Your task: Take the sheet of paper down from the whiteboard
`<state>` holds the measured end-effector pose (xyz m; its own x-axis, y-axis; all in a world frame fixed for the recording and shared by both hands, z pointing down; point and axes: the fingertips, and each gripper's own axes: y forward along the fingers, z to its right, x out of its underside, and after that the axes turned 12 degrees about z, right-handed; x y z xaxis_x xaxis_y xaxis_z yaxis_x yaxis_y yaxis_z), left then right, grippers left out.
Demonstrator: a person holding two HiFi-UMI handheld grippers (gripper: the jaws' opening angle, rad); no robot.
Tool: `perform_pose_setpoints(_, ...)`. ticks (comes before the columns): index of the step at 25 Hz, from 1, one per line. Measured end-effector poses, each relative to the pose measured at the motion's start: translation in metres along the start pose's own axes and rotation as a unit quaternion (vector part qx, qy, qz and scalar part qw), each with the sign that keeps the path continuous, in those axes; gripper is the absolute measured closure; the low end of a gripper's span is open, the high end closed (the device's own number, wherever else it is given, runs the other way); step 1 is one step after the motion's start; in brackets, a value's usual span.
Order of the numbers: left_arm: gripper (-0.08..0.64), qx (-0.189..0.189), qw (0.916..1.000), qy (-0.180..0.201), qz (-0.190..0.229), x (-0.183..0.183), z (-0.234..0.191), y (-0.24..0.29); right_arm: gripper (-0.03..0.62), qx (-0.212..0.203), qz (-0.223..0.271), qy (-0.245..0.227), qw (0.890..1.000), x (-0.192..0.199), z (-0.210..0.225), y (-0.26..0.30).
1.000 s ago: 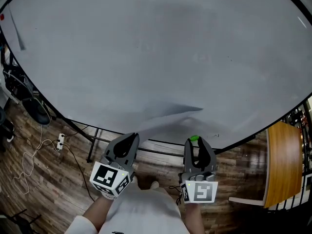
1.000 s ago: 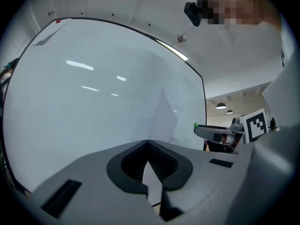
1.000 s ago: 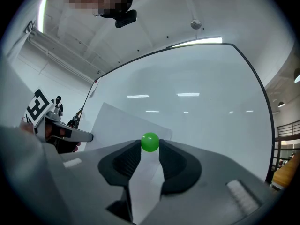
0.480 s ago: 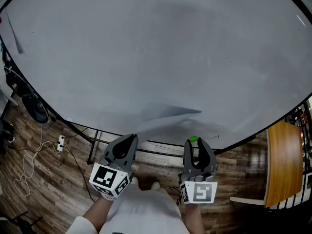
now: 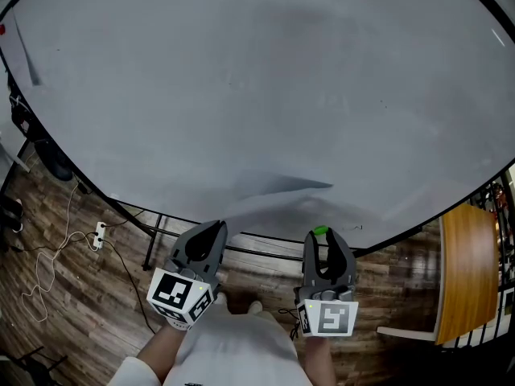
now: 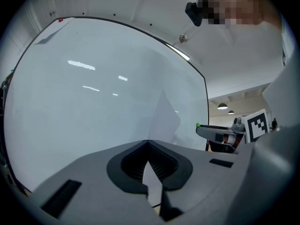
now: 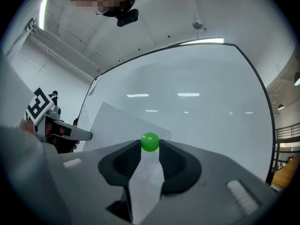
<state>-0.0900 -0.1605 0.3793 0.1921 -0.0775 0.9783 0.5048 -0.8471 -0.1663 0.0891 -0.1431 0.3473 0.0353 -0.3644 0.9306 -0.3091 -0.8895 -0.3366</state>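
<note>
Left gripper [image 5: 218, 227] jaws pinched on sheet of paper [image 5: 278, 190] near whiteboard [image 5: 241, 79] bottom, right gripper [image 5: 320, 234] jaws clamping 1 green ball [image 7: 150, 142]

Can't see sheet [image 7: 122, 123] btm edge behind right tool [image 7: 150, 149] body, nor green ball [image 7: 150, 142] underside betw. its jaws; can't follow whiteboard [image 5: 257, 79] beyond tool past head view's edges.

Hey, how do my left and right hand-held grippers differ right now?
The left hand-held gripper has its jaws closed with nothing visible between them; the right hand-held gripper pinches a green ball. In the head view the left one's marker cube sits tilted, the right one's square-on. Both point at the whiteboard.
</note>
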Motion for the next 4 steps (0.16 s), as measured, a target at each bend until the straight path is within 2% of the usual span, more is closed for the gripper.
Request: perform_pose_setpoints(4,0.555,-0.001,1.0,0.0,0.0,0.0015,-0.0001,-0.0003,0.462,0.0,0.0,-0.001,1.0,0.0008,-0.0002,-0.0007)
